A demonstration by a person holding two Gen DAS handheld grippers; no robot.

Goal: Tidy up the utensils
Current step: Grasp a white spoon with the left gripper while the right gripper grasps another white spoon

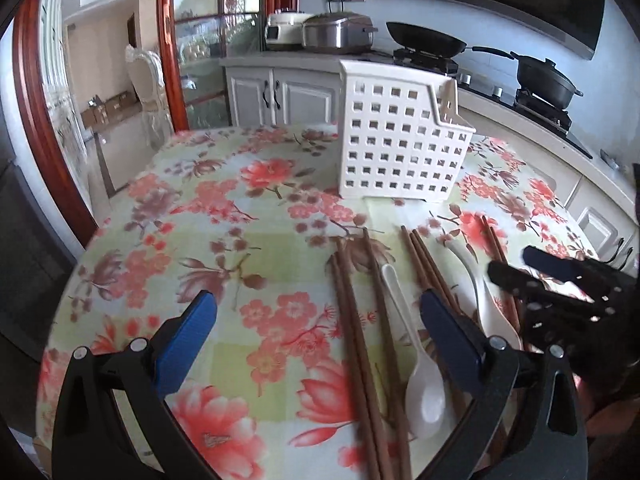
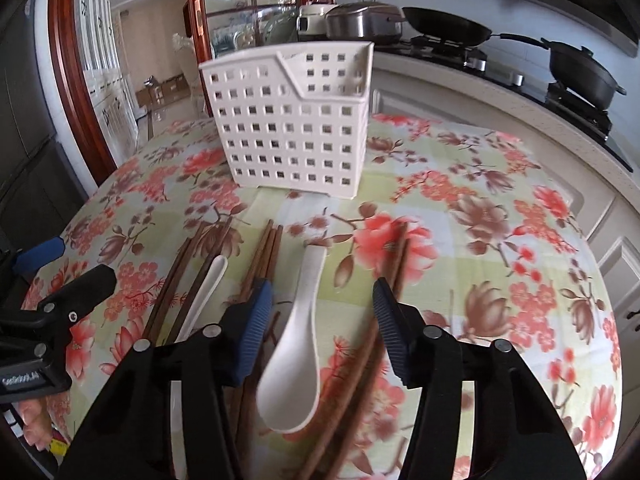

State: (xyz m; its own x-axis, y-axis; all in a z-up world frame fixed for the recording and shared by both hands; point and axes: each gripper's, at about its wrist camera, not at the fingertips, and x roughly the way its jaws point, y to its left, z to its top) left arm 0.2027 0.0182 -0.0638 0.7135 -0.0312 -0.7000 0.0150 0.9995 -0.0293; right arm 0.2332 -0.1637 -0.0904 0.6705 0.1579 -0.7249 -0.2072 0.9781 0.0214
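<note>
Lying handle-away on the flowered tablecloth [image 2: 460, 208], the larger white spoon [image 2: 296, 344] sits squarely between the fingers of the right gripper [image 2: 320, 320], its bowl nearest the camera. Those fingers are parted, and neither blue pad [image 2: 256, 320] touches the spoon as far as I can see. Just outside the left-hand finger lies a bundle of brown chopsticks [image 2: 264, 256]; under and past the right-hand finger runs another pair [image 2: 396, 256]. Further left again rest a slimmer white spoon [image 2: 204, 292] and more chopsticks.

Off to that side, the left gripper [image 1: 320, 320] hangs with its fingers spread wide over chopsticks and the slimmer spoon [image 1: 416, 356], clamped on nothing.

Beyond both sets of fingertips stands the white perforated caddy [image 2: 292, 128], upright and, from what shows through its holes, empty. Behind it are the counter, a pan and pots.

By my reckoning the sorting has barely begun: this is the reach for the first spoon. Next, the right fingers need to come down around the spoon's handle, squeeze it cleanly without catching neighbouring chopsticks, then lift it toward the caddy.
</note>
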